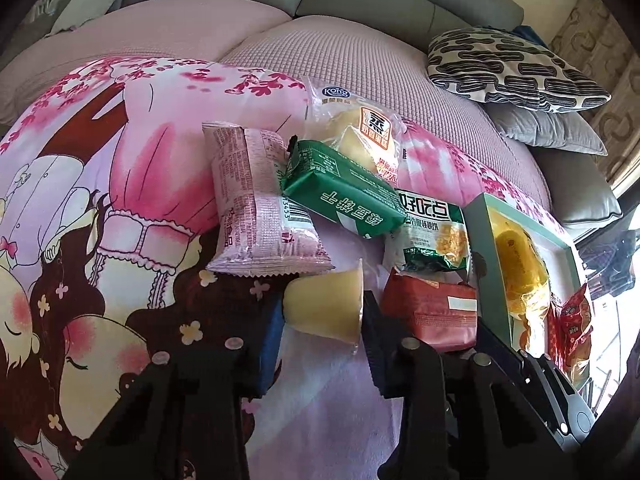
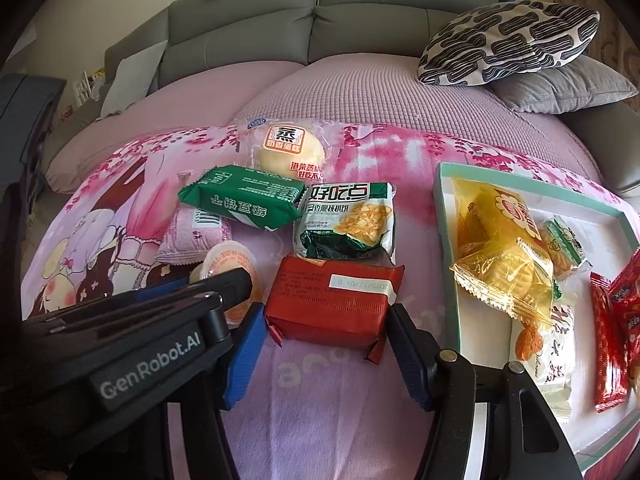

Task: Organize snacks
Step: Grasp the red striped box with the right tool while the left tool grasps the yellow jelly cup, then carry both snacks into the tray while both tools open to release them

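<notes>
Left wrist view: the left gripper (image 1: 322,312) is closed on a small jelly cup (image 1: 328,306) lying on its side, one blue pad pressing each side of it. The cup rests on a pink cartoon-print blanket (image 1: 100,200) spread over a sofa. Just behind it lie a pink packet (image 1: 260,204), a green biscuit packet (image 1: 344,196) and a wrapped bun (image 1: 356,128). To the right sits a red packet (image 1: 432,312), and beyond that a teal-rimmed tray (image 1: 480,236) holding yellow wrappers.

Right wrist view: the right gripper (image 2: 326,338) stands about half open, its blue pads flanking the red packet (image 2: 332,300); whether they press on it cannot be told. The left gripper (image 2: 224,280) covers the jelly cup (image 2: 226,262) at left. A green and white snack bag (image 2: 346,220) lies behind the red packet. The tray (image 2: 448,240) lies at the right, filled with snacks.
</notes>
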Motion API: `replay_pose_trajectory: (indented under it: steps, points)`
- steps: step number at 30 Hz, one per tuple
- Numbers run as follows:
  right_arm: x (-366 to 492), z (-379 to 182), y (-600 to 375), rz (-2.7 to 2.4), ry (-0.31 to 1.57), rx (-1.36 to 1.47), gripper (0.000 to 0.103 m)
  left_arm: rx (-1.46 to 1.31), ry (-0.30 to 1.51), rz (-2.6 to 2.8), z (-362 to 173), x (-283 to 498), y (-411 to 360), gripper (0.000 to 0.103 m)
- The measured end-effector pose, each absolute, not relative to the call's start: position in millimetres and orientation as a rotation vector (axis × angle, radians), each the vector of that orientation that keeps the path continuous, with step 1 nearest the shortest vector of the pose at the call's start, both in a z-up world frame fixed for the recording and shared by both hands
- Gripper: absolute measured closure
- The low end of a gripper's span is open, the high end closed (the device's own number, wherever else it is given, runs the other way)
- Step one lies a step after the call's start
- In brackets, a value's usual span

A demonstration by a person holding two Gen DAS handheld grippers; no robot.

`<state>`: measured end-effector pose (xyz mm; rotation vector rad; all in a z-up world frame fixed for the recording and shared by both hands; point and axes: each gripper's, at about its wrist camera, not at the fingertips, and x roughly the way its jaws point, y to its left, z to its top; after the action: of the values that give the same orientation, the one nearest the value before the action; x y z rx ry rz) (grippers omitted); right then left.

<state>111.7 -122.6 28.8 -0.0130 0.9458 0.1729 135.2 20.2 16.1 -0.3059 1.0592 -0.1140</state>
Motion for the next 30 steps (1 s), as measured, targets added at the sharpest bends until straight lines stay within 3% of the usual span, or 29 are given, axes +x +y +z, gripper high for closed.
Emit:
replay_pose_trajectory:
  steps: [30]
  points:
    - [65.5, 75.9, -151.9, 0.168, 0.866, 0.078, 0.041, -0.342, 0.99, -0.064, 52.6, 111.3, 33.1, 0.064]
